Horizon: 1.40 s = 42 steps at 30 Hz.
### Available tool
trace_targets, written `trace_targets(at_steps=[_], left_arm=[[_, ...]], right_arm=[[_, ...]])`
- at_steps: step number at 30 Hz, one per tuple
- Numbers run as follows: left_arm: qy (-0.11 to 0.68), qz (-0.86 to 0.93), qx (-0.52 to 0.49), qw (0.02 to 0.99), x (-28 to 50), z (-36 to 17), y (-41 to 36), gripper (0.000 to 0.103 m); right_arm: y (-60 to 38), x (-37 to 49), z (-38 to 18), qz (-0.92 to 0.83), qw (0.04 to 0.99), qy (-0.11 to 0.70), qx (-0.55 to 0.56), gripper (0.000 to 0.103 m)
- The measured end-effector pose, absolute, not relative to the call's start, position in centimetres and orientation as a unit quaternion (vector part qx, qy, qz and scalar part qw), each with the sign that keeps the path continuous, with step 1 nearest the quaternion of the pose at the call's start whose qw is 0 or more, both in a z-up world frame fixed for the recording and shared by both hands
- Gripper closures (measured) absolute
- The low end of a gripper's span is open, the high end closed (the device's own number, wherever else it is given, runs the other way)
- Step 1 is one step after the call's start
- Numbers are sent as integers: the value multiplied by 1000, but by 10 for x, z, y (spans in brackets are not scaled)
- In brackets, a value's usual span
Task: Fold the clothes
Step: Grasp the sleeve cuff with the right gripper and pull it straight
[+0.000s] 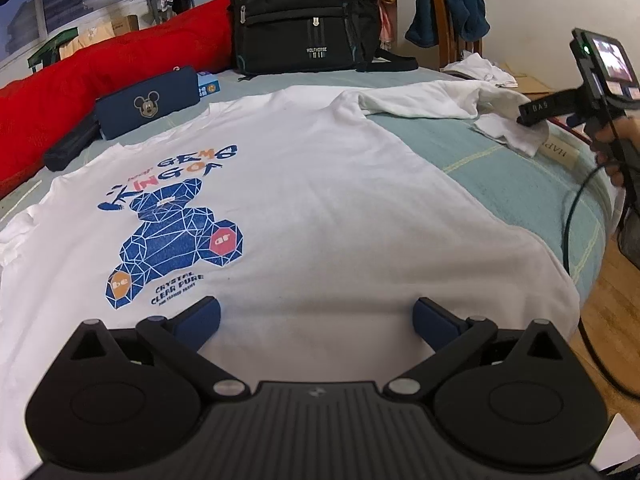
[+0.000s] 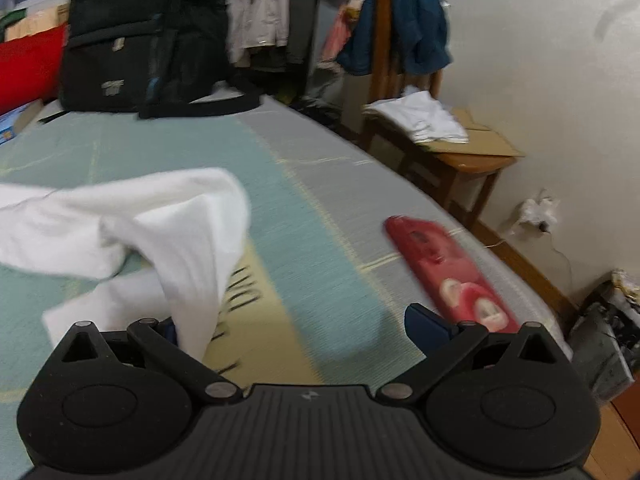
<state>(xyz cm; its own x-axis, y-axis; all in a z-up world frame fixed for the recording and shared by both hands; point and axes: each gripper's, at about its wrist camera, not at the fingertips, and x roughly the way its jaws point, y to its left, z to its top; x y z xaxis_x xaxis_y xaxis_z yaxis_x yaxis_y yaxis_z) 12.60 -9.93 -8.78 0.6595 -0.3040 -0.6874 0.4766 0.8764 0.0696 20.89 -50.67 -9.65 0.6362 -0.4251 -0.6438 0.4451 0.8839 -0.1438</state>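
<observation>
The white T-shirt (image 1: 304,200) lies spread on the bed (image 1: 500,176), both the left gripper (image 1: 316,318) and right gripper (image 2: 292,328) gaping, its sleeve (image 2: 192,240) seemingly draped over one finger, likely snagging.

White T-shirt (image 1: 320,184), blue geometric bear print (image 1: 176,236); pale green-grey striped bedcover (image 1: 500,168); red pillow (image 1: 80,80); black backpack (image 1: 300,12).
</observation>
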Motion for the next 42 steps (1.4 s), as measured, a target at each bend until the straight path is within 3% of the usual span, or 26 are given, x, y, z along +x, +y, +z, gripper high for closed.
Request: trace_targets(at_steps=[4, 11, 13, 15, 16, 17, 18, 20, 35, 41, 42], left_arm=[[352, -217, 122, 902, 126, -87, -99, 1], [349, -216, 123, 903, 126, -88, -98, 1], [349, -217, 122, 904, 126, -88, -97, 1], [348, -217, 121, 904, 125, -88, -97, 1], [348, -217, 122, 904, 125, -88, -97, 1], [349, -217, 122, 904, 125, -88, -97, 1], [349, -216, 121, 904, 124, -88, -97, 1], [350, -216, 122, 904, 124, -87, -97, 1], [349, -218, 118, 904, 121, -86, -96, 1], [346, -225, 114, 904, 120, -85, -92, 1], [345, -225, 112, 904, 119, -84, -90, 1]], right_arm=[[-521, 212, -84, -287, 900, 329, 6, 0], [-552, 195, -67, -261, 918, 280, 102, 0], [-552, 193, -69, -238, 924, 281, 104, 7], [-549, 197, -71, -216, 925, 299, 89, 36], [-548, 200, -74, -207, 924, 309, 85, 42], [-547, 202, -76, -198, 924, 316, 83, 56], [-545, 205, -76, -190, 924, 322, 79, 75], [-544, 211, -77, -180, 924, 331, 65, 93], [-533, 225, -19, -203, 937, 266, -101, 92], [-549, 207, -63, -221, 903, 354, -99, 77], [-555, 201, -68, -231, 898, 365, -90, 67]])
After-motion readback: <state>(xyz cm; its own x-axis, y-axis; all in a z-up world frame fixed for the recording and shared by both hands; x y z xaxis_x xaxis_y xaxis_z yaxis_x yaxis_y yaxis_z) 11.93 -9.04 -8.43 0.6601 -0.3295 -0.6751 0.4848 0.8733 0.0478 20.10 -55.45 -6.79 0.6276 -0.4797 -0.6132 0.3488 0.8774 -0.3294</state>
